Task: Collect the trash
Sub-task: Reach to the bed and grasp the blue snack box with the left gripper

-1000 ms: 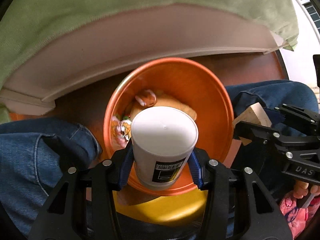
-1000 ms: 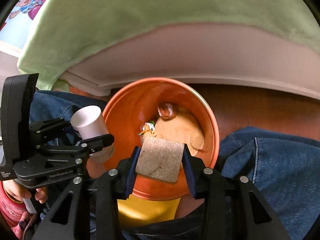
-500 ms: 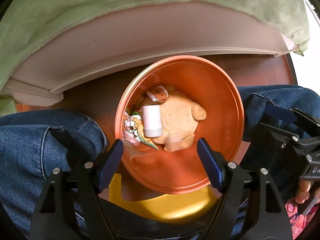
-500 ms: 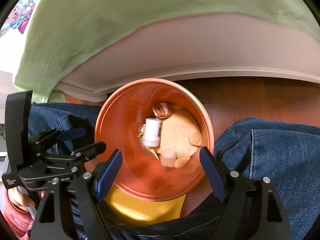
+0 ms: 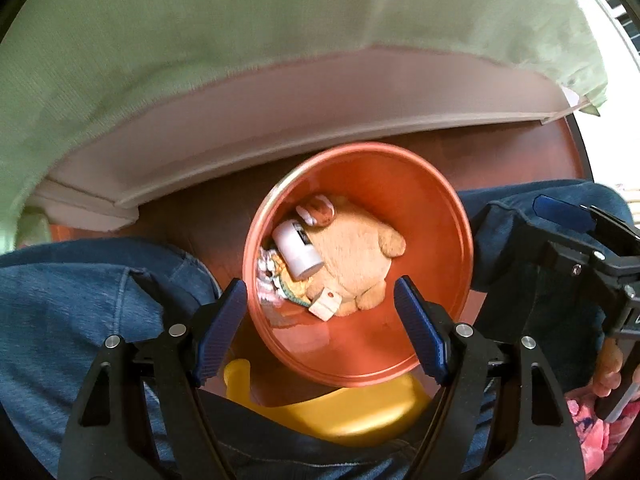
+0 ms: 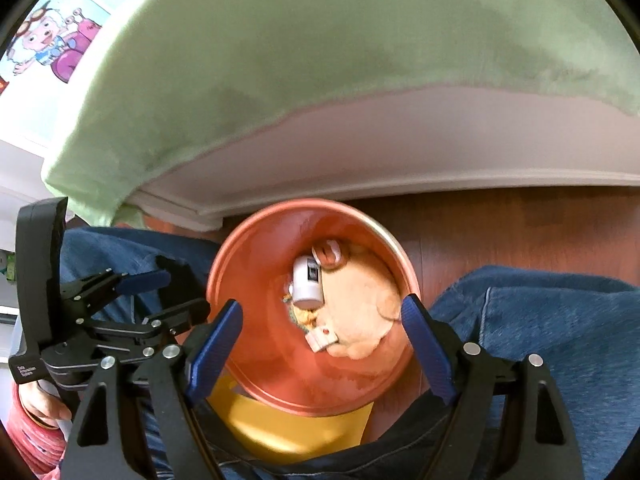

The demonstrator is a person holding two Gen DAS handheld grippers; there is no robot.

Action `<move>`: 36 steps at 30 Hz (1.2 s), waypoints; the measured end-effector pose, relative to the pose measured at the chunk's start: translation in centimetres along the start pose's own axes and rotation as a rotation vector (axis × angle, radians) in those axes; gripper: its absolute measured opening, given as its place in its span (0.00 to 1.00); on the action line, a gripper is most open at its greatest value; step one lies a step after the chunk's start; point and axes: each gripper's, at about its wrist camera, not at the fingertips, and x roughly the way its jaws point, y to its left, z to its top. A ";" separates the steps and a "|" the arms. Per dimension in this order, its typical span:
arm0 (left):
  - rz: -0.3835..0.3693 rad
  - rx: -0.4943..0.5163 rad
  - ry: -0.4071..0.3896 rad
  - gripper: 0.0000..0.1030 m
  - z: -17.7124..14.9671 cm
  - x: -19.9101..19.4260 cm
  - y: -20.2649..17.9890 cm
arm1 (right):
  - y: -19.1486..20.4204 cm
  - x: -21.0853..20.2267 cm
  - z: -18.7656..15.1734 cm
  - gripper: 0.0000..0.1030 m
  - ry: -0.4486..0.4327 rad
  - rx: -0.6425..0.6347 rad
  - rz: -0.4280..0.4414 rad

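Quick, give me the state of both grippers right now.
Left gripper: open, jaws just opened, nothing between them.
Right gripper: open, jaws just opened, nothing held; it hangs above the round orange plastic bin.

Two black handheld grippers point steeply downward between a seated person's knees in blue jeans. The left gripper (image 5: 320, 322) has its blue-padded jaws spread wide with nothing between them. The right gripper (image 6: 322, 334) has just been opening and also stands wide and empty. Each gripper shows at the edge of the other's view, held by a hand (image 6: 38, 402) in a pink sleeve
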 end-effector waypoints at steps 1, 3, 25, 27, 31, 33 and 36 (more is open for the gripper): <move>-0.010 -0.002 -0.015 0.72 0.1 -0.7 0.0 | 0.1 -0.5 0.2 0.78 -0.013 0.002 0.012; -0.027 0.002 -0.049 0.72 0.4 -2.3 -0.2 | 0.2 -1.6 0.5 0.78 -0.036 0.005 0.046; -0.022 -0.147 -0.575 0.80 21.5 -19.2 5.9 | 3.8 -10.2 2.8 0.86 -0.346 -0.131 0.094; -0.005 -0.155 -0.568 0.80 23.7 -19.0 6.7 | 3.8 -9.9 2.8 0.86 -0.346 -0.132 0.087; -0.096 -0.252 -0.557 0.80 27.1 -18.8 8.9 | 3.6 -9.0 2.7 0.86 -0.337 -0.127 0.074; -0.200 -0.330 -0.551 0.80 28.4 -18.6 10.3 | 3.4 -8.6 2.8 0.86 -0.327 -0.124 0.071; -0.280 -0.428 -0.531 0.80 30.0 -18.1 11.7 | 3.3 -8.1 2.9 0.86 -0.318 -0.123 0.071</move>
